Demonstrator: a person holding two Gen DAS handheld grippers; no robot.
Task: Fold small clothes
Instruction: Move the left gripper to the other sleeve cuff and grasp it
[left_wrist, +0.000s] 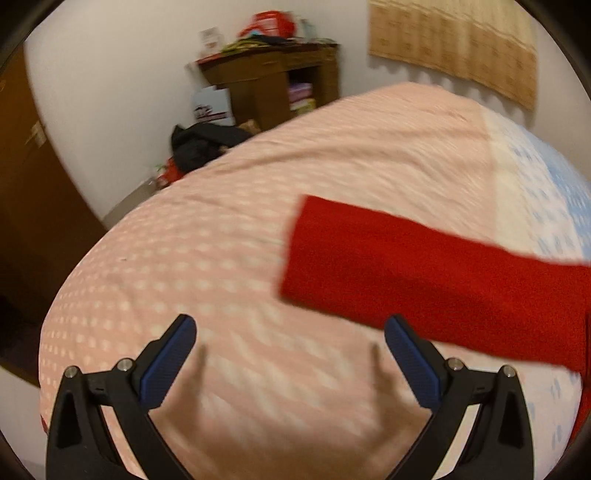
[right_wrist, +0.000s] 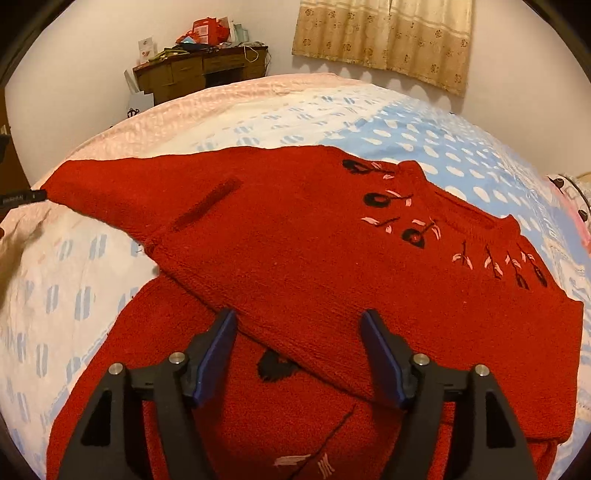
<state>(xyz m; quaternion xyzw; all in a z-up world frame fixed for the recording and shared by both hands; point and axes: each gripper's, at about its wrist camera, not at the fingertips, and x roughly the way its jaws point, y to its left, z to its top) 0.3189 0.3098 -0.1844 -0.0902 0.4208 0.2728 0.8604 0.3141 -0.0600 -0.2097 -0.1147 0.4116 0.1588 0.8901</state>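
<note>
Sweater (right_wrist: 314, 258) flat on bed (right_wrist: 258, 122), partly folded over itself, one sleeve (left_wrist: 424, 266) stretched sideways. Right tool (right_wrist: 299, 354) released above the folded edge, gripping nothing. Left tool (left_wrist: 290, 354) released over bare bedcover beside the sleeve.

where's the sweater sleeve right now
In the left wrist view the sleeve lies flat on the pink bedspread, right of centre, just beyond the open left gripper.

Red sweater (right_wrist: 295, 258) with black-and-pink embroidery; bedspread (right_wrist: 424, 140) pink, white and blue, spotted.
</note>
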